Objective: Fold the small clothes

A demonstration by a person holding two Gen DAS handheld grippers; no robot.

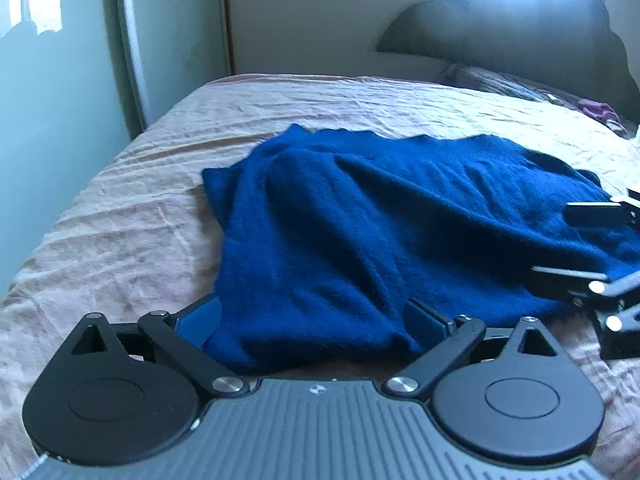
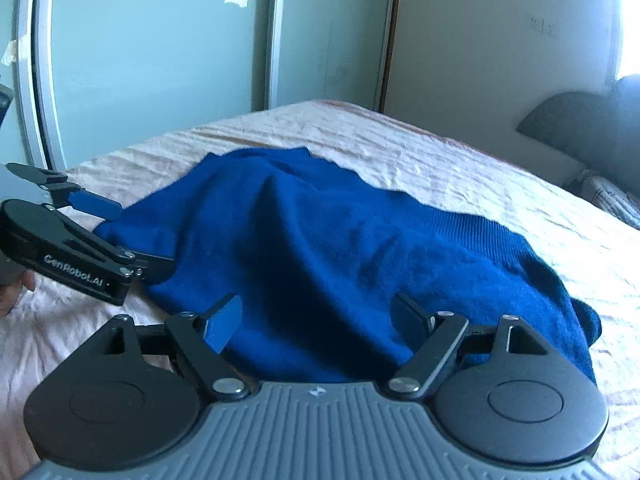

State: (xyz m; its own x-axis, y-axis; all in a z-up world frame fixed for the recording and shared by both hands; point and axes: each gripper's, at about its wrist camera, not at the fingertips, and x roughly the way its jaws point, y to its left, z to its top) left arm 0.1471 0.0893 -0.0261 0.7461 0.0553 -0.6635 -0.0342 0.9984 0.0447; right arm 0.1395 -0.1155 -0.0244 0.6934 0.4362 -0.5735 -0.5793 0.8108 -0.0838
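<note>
Both tongs (image 1: 316, 320) (image 2: 320, 320) open; sweater (image 1: 380, 240) on bed (image 1: 120, 220).

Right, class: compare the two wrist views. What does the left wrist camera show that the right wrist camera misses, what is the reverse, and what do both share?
Only the left wrist view shows the small purple cloth near the dark padded headboard.

Only the right wrist view shows the white wall sockets and the white lettering on the left gripper.

Both show the blue knitted sweater lying crumpled on the wrinkled pink bedsheet, and both grippers open at its near edge, including the right gripper.
</note>
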